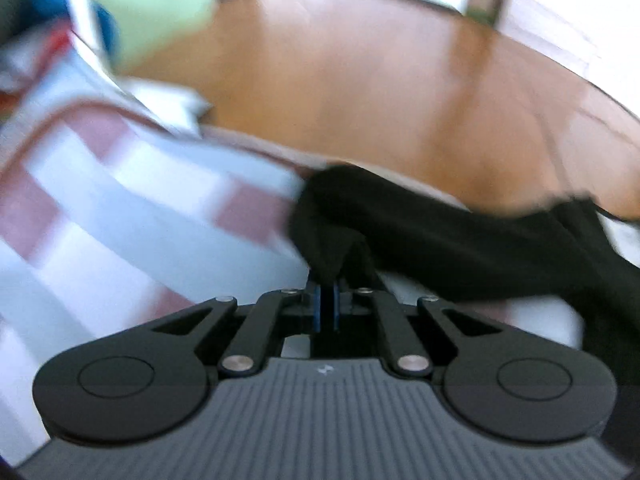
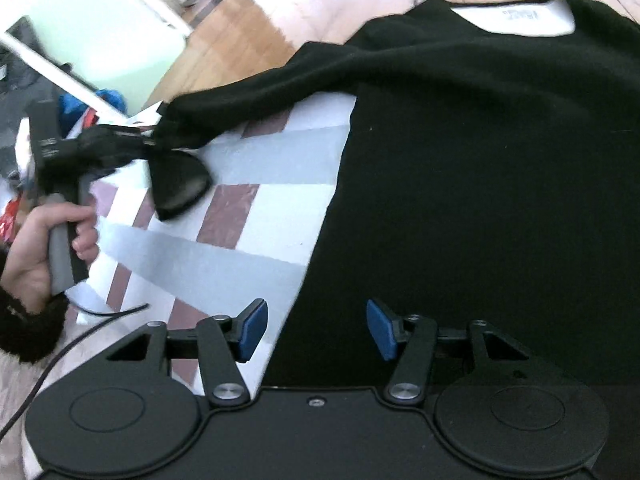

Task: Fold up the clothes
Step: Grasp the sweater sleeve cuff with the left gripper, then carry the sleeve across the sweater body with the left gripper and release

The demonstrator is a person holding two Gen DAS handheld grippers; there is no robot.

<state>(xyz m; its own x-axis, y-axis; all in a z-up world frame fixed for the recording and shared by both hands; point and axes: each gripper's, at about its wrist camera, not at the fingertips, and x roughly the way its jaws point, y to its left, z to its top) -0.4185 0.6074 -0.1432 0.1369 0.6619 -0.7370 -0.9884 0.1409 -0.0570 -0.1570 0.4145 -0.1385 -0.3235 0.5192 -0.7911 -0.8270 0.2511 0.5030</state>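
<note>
Checked cloth (image 2: 248, 184) underlies both views; only right wrist shows left hand-held gripper (image 2: 154, 142) apparently pinching black sleeve (image 2: 248, 96).

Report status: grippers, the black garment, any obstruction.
Left gripper shut on black sleeve. Right gripper open, empty, over black sweater. Sweater flat on checked cloth. Nothing in the way.

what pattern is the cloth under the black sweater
White and pale grey bands with dull reddish-brown blocks, a check-like cloth; clearest in the right wrist view.
</note>
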